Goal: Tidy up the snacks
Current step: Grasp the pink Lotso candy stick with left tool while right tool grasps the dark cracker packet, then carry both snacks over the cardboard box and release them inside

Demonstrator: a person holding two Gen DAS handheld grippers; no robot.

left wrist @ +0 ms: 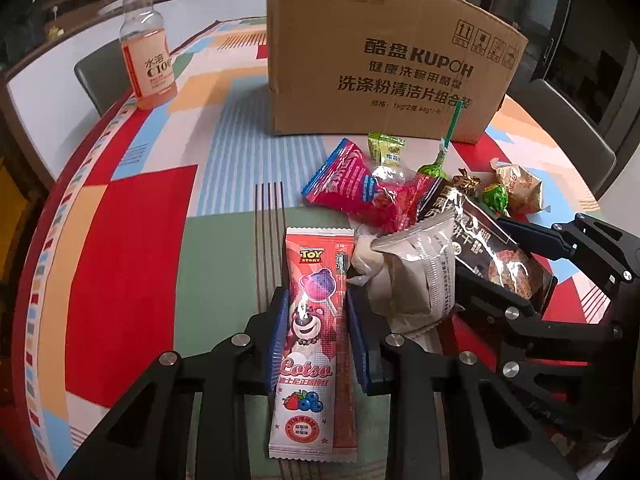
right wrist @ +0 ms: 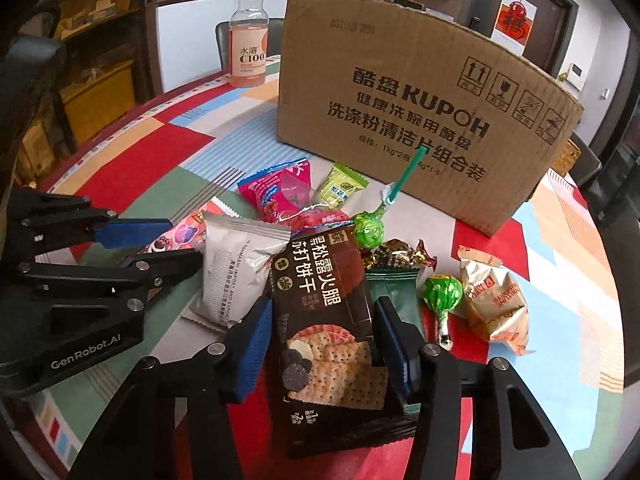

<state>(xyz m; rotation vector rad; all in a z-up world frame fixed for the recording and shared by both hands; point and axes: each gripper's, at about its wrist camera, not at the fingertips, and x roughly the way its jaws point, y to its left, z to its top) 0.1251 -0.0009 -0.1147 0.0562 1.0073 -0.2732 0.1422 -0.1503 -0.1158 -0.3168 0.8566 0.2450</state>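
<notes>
A pink Lotso lollipop packet lies flat on the patterned tablecloth. My left gripper is shut on it, one blue pad against each long edge. A dark cracker pack sits between the blue pads of my right gripper, which is shut on its sides. In the left wrist view the right gripper shows at the right with that pack in it. The left gripper appears at the left of the right wrist view.
A tall cardboard box stands behind the snack pile. A drink bottle stands at the far left edge. Loose around the pile lie a white packet, a pink-red packet, green lollipops and a gold-wrapped pastry.
</notes>
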